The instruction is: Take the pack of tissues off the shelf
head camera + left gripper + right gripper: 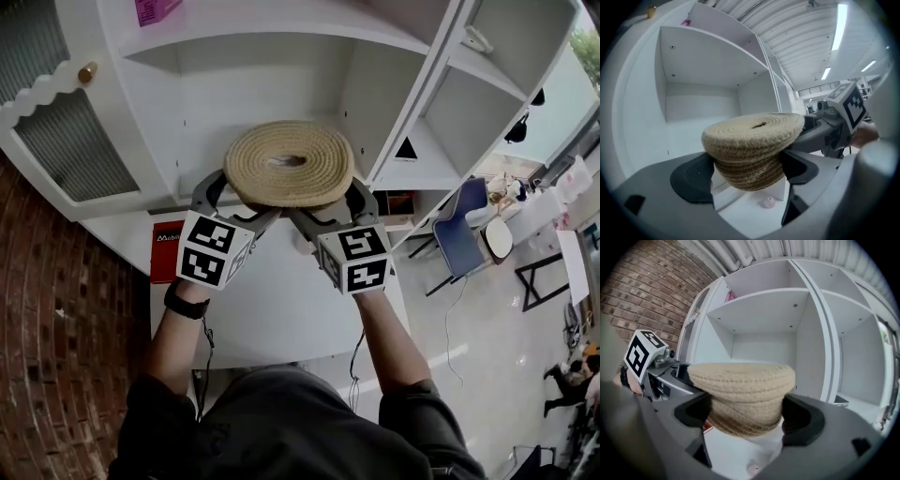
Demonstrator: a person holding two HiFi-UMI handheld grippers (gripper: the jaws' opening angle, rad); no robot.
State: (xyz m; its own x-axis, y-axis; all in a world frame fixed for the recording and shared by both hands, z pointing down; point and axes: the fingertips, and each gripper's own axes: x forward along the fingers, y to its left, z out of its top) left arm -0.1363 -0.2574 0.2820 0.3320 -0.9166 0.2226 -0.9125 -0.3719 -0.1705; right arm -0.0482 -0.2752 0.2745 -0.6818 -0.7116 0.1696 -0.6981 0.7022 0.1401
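Pack of tissues (289, 161) is a round case made of coiled tan rope, with a small slit in the middle of its flat top. It is up in the air, just in front of the open middle box of the white shelf (281, 84) and above the white surface (281, 309). Nothing touches it from below.

The left hand-held gripper (246, 199) grasps the pack of tissues from the left. Its two black pads press on the narrow lower part, under the wide top rim. The right hand-held gripper (330, 206) grasps the same lower part from the right, one pad on each side. The two come close to each other under the case.

Each hand-held gripper has a cube with black and white square marks.

A red box (167, 246) lies on the surface to the left, partly behind the left cube. Its white letters start with "Mob" and the rest is hidden. A pink note (156, 9) sticks near the top of the shelf; its writing is too small to read
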